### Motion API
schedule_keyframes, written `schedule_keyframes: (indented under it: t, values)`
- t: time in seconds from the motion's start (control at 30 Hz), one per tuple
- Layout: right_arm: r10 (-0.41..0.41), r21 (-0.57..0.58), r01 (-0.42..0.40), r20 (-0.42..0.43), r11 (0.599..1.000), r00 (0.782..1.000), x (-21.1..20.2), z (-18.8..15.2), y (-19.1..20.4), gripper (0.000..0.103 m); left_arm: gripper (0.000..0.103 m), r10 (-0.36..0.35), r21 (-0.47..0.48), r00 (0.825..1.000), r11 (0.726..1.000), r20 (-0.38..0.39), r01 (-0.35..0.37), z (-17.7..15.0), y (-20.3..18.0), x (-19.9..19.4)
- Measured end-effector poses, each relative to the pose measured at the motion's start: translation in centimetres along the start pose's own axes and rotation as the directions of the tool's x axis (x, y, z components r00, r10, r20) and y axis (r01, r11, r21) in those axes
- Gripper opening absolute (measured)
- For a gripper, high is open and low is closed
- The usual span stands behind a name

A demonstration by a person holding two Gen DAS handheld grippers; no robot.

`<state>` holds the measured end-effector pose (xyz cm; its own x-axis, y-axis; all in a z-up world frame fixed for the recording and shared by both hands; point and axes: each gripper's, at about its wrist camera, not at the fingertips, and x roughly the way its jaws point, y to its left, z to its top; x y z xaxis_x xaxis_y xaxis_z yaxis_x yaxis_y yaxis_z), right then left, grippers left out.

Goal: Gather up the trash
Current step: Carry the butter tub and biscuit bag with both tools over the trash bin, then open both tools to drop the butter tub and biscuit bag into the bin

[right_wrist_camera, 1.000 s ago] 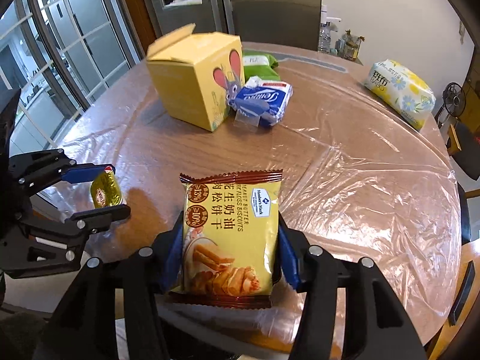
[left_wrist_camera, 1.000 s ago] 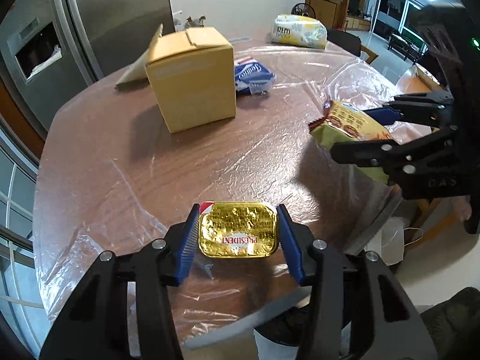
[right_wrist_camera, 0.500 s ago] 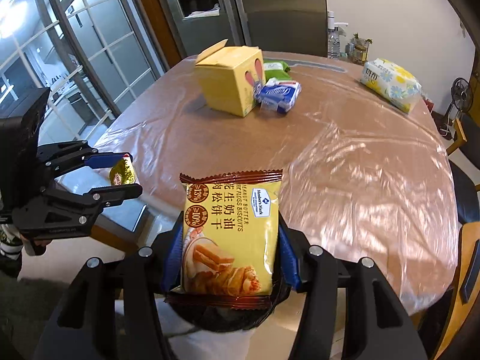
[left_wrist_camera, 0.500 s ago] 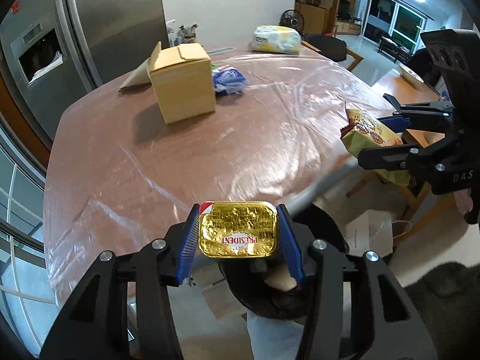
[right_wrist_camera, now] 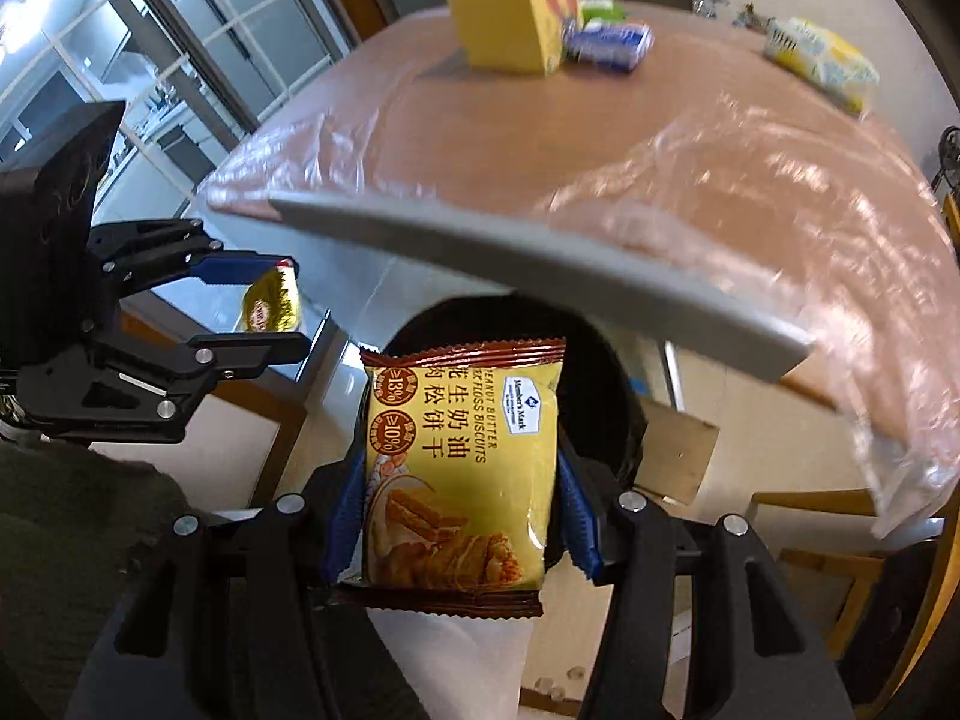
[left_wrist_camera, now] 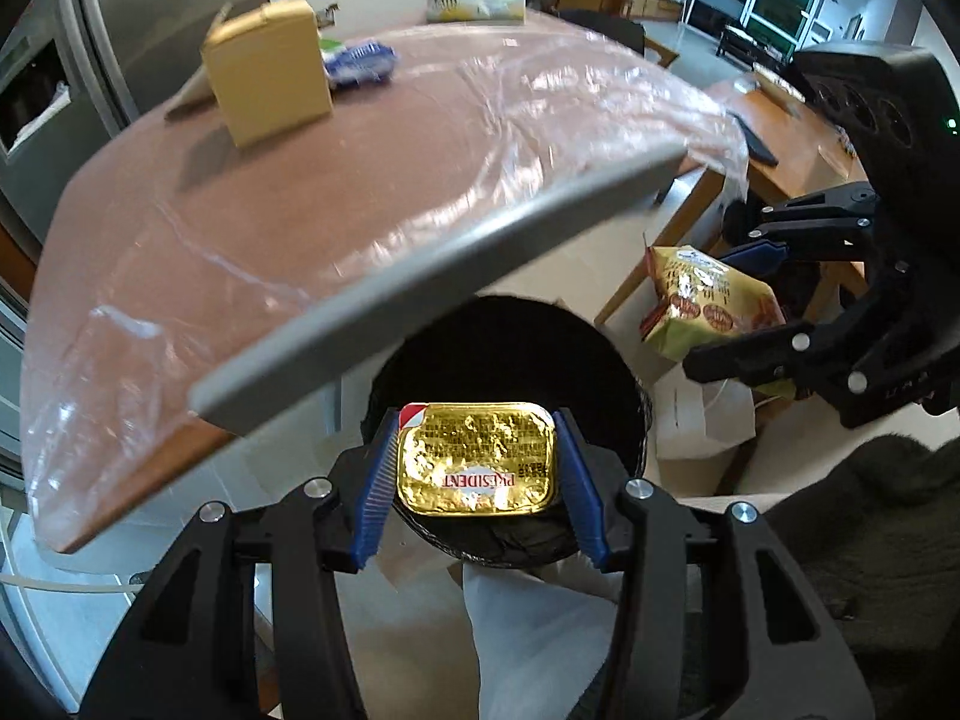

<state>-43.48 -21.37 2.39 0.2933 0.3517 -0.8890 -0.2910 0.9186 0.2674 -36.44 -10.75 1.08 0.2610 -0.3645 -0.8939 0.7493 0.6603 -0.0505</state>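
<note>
- Both tools are clamped: our left tool (left_wrist_camera: 474,471) pinches a small gold foil butter tub (left_wrist_camera: 475,457), and our right tool (right_wrist_camera: 459,501) pinches a yellow biscuit packet (right_wrist_camera: 459,468).
- We see the round black bin (left_wrist_camera: 510,342) right under the left tool, beside the table (left_wrist_camera: 300,180) edge.
- The right tool's packet stands long-way up over the bin too.
- The tub looks stiff and crinkly; the packet looks soft and puffy.

Gold foil butter portion (left_wrist_camera: 474,457), lid crinkled, red corner tab, is being held flat over the black bin (left_wrist_camera: 504,324) opening, below the table edge. Yellow biscuit packet (right_wrist_camera: 459,468), brown crimped ends, is being held upright over the same bin.
</note>
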Motion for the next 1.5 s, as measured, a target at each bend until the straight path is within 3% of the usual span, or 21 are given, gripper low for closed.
schedule_keyframes:
  t: [0.63,1.13,1.2,1.27,1.3,1.5]
  values:
    - [-0.092,0.083,0.096,-0.044,0.992,0.995,7.7,-0.3,-2.0,0.054,0.051,0.062,-0.043,0.993,0.997,-0.102,-0.066,-1.0,0.8,8.2]
    - [-0.087,0.067,0.091,-0.073,0.994,0.994,8.7,0.0,-1.9,0.055,0.051,0.067,-0.055,0.993,0.996,-0.1,-0.073,-1.0,0.6,7.8]
    - [-0.092,0.065,0.096,-0.064,0.993,0.994,8.7,-0.1,-2.0,0.058,0.057,0.046,-0.061,0.994,0.997,-0.094,-0.052,-1.0,0.6,7.4]
    - [-0.087,0.08,0.092,-0.056,0.993,0.995,8.4,-0.2,-2.2,0.071,0.075,0.039,-0.066,0.995,0.997,-0.089,-0.045,-1.0,0.6,7.3]
    - [-0.084,0.092,0.088,-0.047,0.992,0.995,7.9,-0.3,-2.4,0.075,0.076,0.032,-0.071,0.996,0.997,-0.082,-0.038,-1.1,0.6,7.0]
    - [-0.078,0.106,0.077,-0.002,0.991,0.997,4.7,-0.8,-2.5,0.077,0.077,0.024,-0.101,0.998,0.994,-0.064,-0.031,-1.4,1.1,4.9]
